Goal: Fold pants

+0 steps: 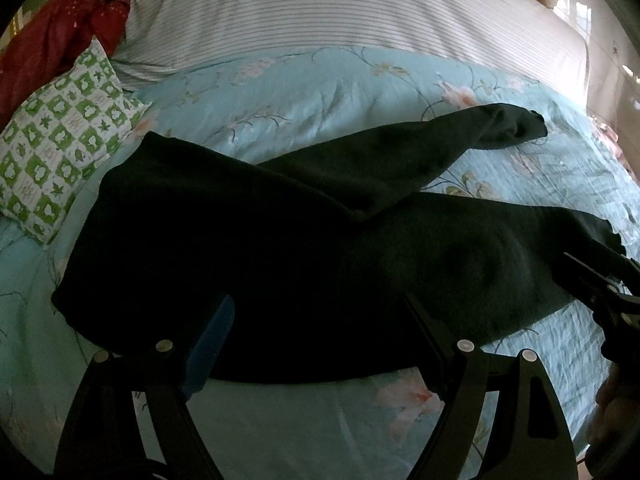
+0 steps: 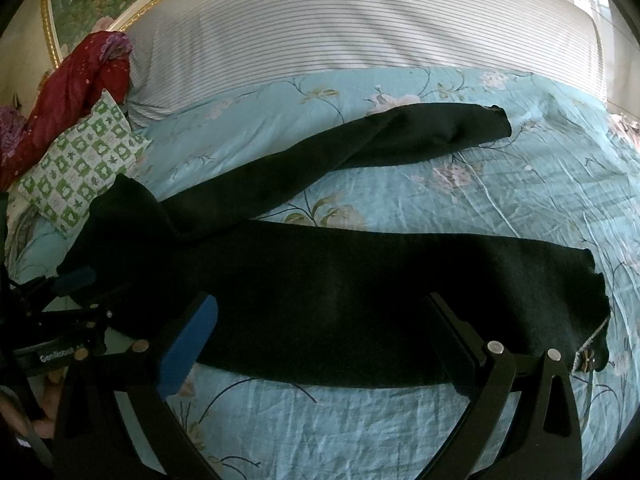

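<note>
The dark, soft knit pants (image 2: 340, 288) lie spread across the middle of the frame on the pale blue floral bedsheet (image 2: 520, 200), legs splayed apart toward the right. They look limp and light, likely to sag; the leg cuffs seem the best places to hold. The left hand-held gripper (image 1: 316, 320) and right hand-held gripper (image 2: 320, 320) both gape wide, holding nothing. White lettering at lower left is only partly legible.

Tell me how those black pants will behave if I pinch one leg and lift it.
The black pants lie limp with creases, so they will probably drape and sag from the pinch. The far leg looks partly twisted and may uncurl. The wrinkled floral bedspread may drag against them.
</note>
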The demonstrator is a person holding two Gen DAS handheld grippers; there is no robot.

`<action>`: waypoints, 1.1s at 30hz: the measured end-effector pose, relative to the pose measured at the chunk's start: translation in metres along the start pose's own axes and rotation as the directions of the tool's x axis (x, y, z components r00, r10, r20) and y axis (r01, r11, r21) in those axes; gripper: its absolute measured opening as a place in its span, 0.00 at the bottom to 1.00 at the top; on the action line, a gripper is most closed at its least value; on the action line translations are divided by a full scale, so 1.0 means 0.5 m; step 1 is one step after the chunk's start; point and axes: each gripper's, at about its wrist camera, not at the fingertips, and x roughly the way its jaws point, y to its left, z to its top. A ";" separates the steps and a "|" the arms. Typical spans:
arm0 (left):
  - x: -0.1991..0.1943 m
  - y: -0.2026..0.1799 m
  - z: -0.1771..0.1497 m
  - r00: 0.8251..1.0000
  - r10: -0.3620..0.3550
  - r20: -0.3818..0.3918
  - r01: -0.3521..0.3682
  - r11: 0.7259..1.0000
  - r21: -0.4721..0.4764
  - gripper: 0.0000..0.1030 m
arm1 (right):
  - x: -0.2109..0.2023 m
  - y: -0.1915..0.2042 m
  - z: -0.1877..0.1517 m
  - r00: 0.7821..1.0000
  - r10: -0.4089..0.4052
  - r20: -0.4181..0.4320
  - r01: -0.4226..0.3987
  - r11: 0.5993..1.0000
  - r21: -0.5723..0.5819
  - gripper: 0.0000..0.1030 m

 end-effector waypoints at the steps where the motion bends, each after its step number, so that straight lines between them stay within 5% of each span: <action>1: 0.000 -0.001 0.000 1.000 0.000 -0.001 0.000 1.000 0.001 0.81 | 0.000 -0.001 0.000 1.000 0.000 -0.001 0.000 1.000 0.002 0.98; 21: 0.012 -0.014 0.008 1.000 -0.021 -0.016 0.022 0.999 0.024 0.81 | -0.018 -0.026 0.004 1.000 0.018 -0.005 -0.018 0.998 0.063 0.98; 24: 0.013 -0.023 0.014 0.999 -0.030 -0.019 0.031 0.999 0.038 0.81 | -0.022 -0.025 0.009 0.998 -0.018 -0.056 0.021 0.998 0.055 0.98; 33: 0.009 -0.068 0.042 0.996 -0.088 -0.031 0.091 0.988 0.127 0.81 | -0.059 -0.075 0.011 1.000 -0.013 -0.003 0.013 0.989 0.144 0.98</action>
